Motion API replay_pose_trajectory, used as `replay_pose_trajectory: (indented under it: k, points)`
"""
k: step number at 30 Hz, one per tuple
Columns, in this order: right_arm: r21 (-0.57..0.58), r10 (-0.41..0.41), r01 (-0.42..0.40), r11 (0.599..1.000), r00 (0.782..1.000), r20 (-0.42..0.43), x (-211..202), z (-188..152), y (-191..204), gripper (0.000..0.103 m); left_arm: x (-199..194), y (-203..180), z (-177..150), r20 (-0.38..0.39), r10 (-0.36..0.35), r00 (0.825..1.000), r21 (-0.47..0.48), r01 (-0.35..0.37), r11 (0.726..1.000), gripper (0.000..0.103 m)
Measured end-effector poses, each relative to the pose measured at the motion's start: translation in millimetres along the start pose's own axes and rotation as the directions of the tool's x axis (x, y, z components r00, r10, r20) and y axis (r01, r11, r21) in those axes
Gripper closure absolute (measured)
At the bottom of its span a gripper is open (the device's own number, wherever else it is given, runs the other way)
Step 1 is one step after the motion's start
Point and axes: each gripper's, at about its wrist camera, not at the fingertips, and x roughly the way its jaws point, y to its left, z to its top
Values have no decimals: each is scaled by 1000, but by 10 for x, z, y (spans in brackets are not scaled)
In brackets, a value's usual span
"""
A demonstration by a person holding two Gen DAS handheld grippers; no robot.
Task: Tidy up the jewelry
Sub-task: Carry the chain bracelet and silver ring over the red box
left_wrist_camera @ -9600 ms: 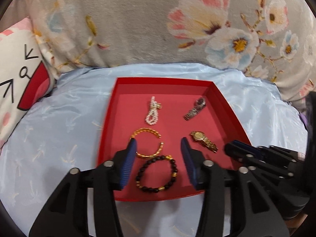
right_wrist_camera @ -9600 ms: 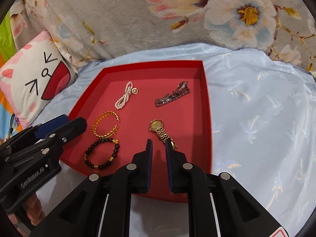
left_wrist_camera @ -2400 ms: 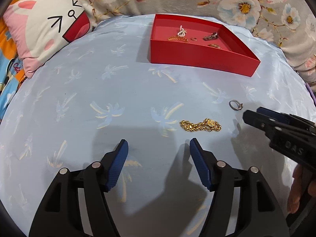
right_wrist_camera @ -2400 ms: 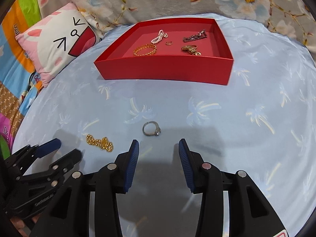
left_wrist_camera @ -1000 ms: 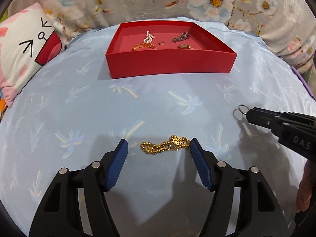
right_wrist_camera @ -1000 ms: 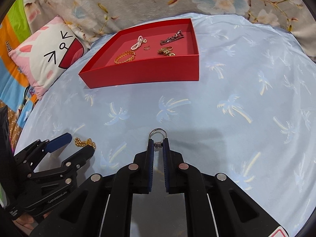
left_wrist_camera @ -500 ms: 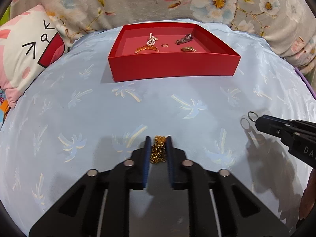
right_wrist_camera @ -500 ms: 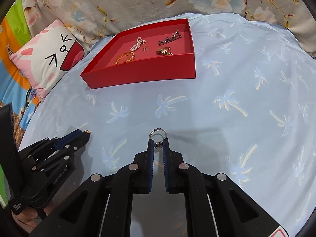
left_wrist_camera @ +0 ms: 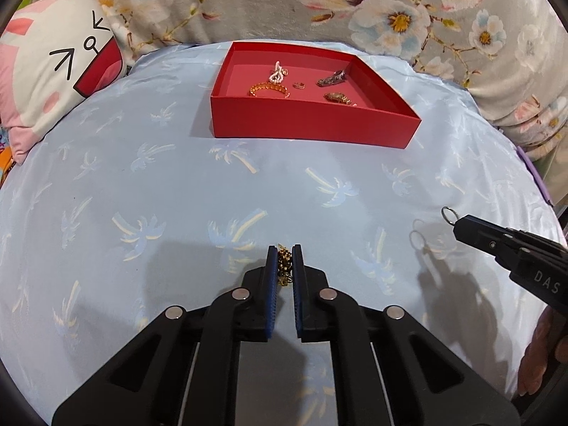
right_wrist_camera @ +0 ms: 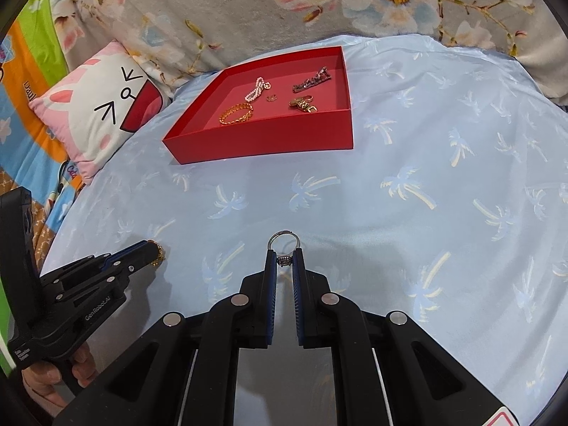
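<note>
Left-wrist view, catalogue of contents. Left gripper (left_wrist_camera: 284, 261): jaws pressed together on a gold chain bracelet (left_wrist_camera: 284, 266), bunched between the blue pads, a short loop showing past the tips. Right gripper (right_wrist_camera: 284, 261): jaws pinching a silver ring (right_wrist_camera: 282, 245) by its stone end, the band standing clear beyond the tips. Both sit over the near part of the pale blue palm-print sheet (left_wrist_camera: 142, 184).

Red tray (left_wrist_camera: 312, 126): far centre on the sheet, well apart from both tools. Holds a pearl strand (left_wrist_camera: 277, 72) at far left, a gold bangle (left_wrist_camera: 268, 89) at near left, a small ring (left_wrist_camera: 299, 85) in the middle, a dark linked piece (left_wrist_camera: 332, 78) at far right, a gold watch (left_wrist_camera: 337, 97) at near right.

Surroundings: cat-face cushion (left_wrist_camera: 60, 71) far left, floral blanket (left_wrist_camera: 390, 10) behind the tray.

Step judged: both pieces lifted, carry to the tray pending.

Risks:
- Chain held as a loose bunch; links could slip free on the way, and a trailing end may snag the tray's near wall.
- Ring gripped on a narrow, hard point; a tilt or jolt could pivot it out and it could roll into folds of the soft sheet.
- Two tools heading for one tray may crowd each other at its near edge.
- Dropping onto pieces already there could tangle the chain with the bangle.
</note>
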Motion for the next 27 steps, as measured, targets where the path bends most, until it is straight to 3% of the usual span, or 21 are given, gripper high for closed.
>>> replay_pose_trajectory:
  k: [13,27]
  points:
    - [-30,32,-30,999,998,49,-319,45,113,95,-385,-161,114,36,-42,998,-6,42,999,96]
    - [-51,33,-28,998,995,97,-395,287,143,95,-336,-191,386,58,0,998,0,0,1000,96]
